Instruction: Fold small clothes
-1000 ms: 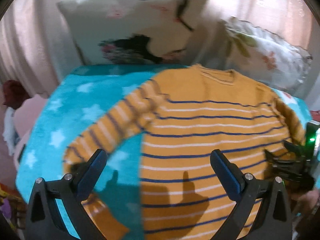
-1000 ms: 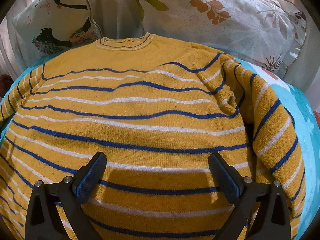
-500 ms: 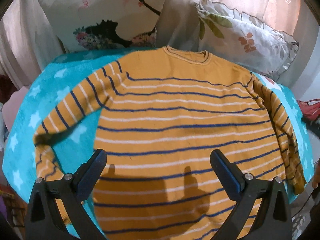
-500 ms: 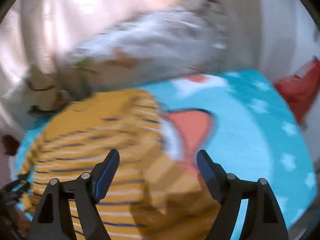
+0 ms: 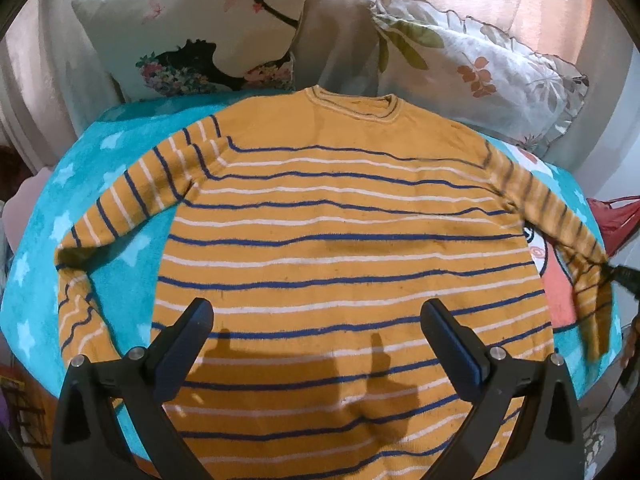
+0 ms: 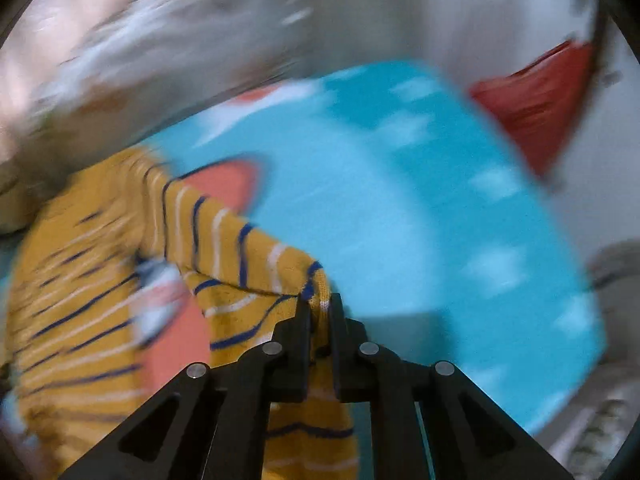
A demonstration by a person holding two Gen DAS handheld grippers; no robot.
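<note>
My right gripper [image 6: 319,312] pinches the striped sweater's [image 5: 344,248] sleeve [image 6: 256,256]; my left gripper [image 5: 316,344] hangs open. No fold yet.

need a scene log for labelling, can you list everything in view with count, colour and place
sweater: 1, mustard yellow with blue and white stripes, spread flat on the blanket, collar toward the pillows
blanket: 1, turquoise with white stars, under the sweater
pillows: 2, pale printed, propped beyond the collar
curtain: 1, pinkish, behind the pillows
red item: 1, off the blanket's right edge, unclear what it is
left gripper: 1, black, open above the hem
right gripper: 1, black, shut on the sweater's right sleeve end
</note>
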